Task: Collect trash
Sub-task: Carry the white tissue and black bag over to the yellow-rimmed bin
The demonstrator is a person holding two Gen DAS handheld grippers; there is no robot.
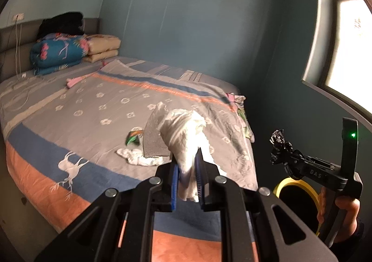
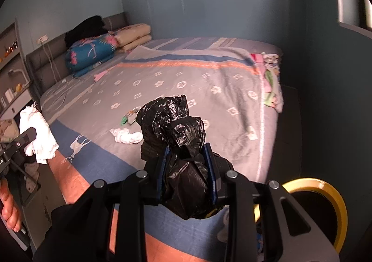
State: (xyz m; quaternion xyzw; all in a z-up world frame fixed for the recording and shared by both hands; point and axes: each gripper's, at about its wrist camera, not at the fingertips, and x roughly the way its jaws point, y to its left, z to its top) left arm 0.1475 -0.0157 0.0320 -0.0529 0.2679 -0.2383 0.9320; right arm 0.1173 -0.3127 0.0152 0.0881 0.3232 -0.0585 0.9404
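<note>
My left gripper (image 1: 187,164) is shut on a crumpled white tissue wad (image 1: 183,143), held above the near edge of the bed (image 1: 93,103). From the right wrist view that gripper (image 2: 34,138) and its tissue wad (image 2: 38,136) show at the left edge. My right gripper (image 2: 187,148) is shut on a scrunched black plastic bag (image 2: 176,127). The left wrist view has it (image 1: 282,157) at the right, above a yellow-rimmed bin (image 1: 295,194). On the bedspread lie another white tissue (image 2: 126,137) and a green wrapper (image 2: 129,119).
Folded quilts (image 1: 58,52) and dark clothes are stacked by the headboard. Small clothes (image 2: 269,80) hang over the bed's far right edge. The yellow-rimmed bin (image 2: 325,192) stands at the bed's near right corner. Shelves (image 2: 11,71) line the left wall, a window (image 1: 344,52) the right.
</note>
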